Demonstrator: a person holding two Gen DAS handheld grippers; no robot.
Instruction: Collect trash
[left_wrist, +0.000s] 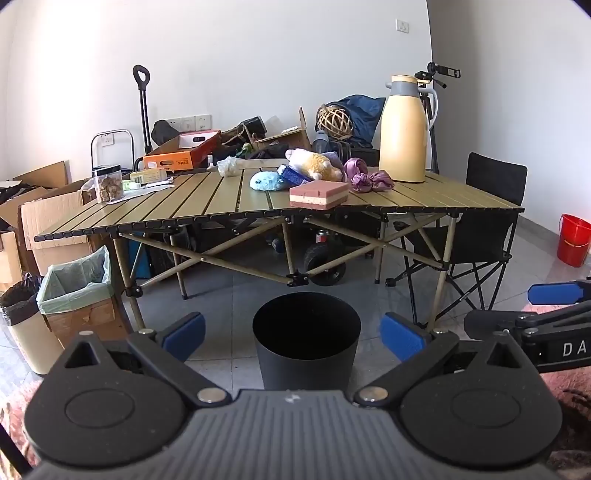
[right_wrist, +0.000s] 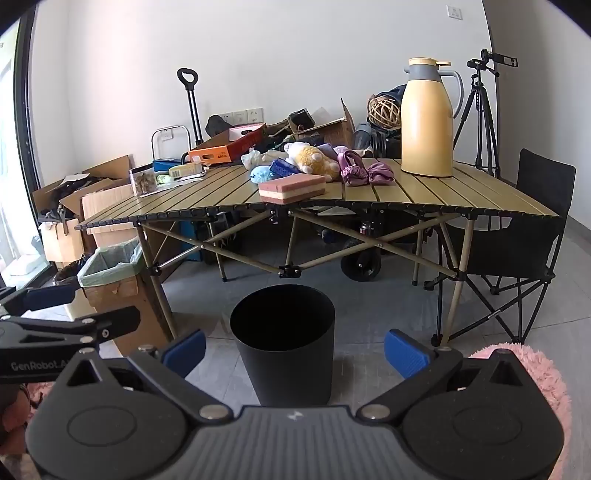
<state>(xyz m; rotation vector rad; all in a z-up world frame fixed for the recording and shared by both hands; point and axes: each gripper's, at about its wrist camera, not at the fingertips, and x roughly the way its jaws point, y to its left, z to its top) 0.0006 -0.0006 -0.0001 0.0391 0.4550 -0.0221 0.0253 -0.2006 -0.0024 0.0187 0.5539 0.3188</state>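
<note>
On the tiled floor before the tabletop's front edge, we see the black bin (left_wrist: 306, 339) standing upright, well apart from both grippers. Our left gripper (left_wrist: 293, 334) and right gripper (right_wrist: 294, 349) are spread wide with nothing between the blue pads. At that front edge lies a pink sponge block (left_wrist: 319, 194); behind it plush toys (left_wrist: 314, 166); toward the back right corner a yellow jug (left_wrist: 403, 129).

Both grippers (left_wrist: 293, 332) (right_wrist: 294, 349): black bodies, blue ribbed pads, silver screws, white lettering; pink fuzzy sleeve (right_wrist: 532, 369).
</note>
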